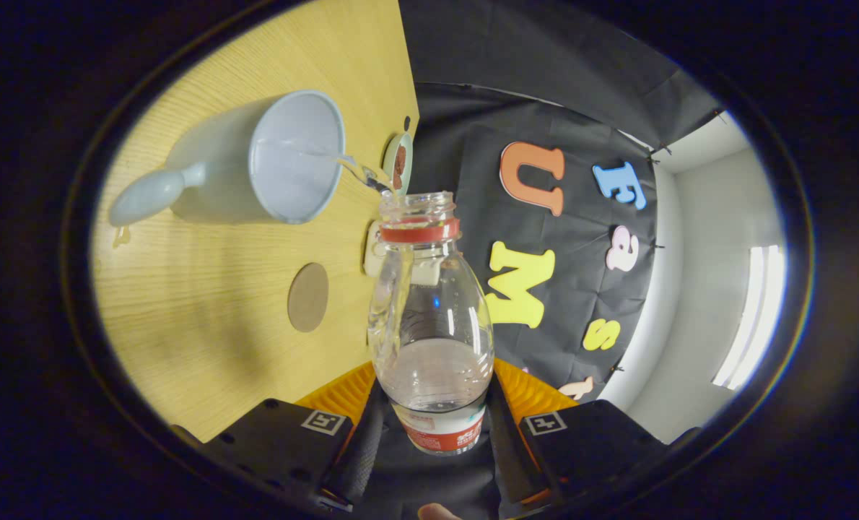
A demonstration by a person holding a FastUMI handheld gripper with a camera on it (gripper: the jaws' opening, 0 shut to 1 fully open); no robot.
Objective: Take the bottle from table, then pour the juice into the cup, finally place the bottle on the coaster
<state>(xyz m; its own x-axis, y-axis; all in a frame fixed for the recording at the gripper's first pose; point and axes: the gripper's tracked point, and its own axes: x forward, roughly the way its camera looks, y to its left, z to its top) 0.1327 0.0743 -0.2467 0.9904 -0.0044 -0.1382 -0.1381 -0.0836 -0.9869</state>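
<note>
The bottle (431, 318) is made of clear, smooth plastic with a round body and a narrow neck. A red ring sits just under its open mouth, and a red and white label wraps its bottom end. It is tipped over sideways, with its mouth pointing away from the fingers toward the cup (256, 162). The hand-held gripper (437, 426) pinches the bottle near its bottom, one finger pressing on each side. A little clear liquid is left inside. A thin clear stream (354, 167) runs from the bottle's mouth into the cup.

The cup is pale blue and smooth, wide and round at the top, with a thick rounded handle sticking out on the side away from the bottle. It stands on the desk (206, 303), which is light wood with fine lines in it. A flat, round brown coaster (308, 297) lies on the desk near the bottle's body, apart from the cup. A small round dish (398, 163) sits beyond the bottle's mouth, at the desk's edge.
</note>
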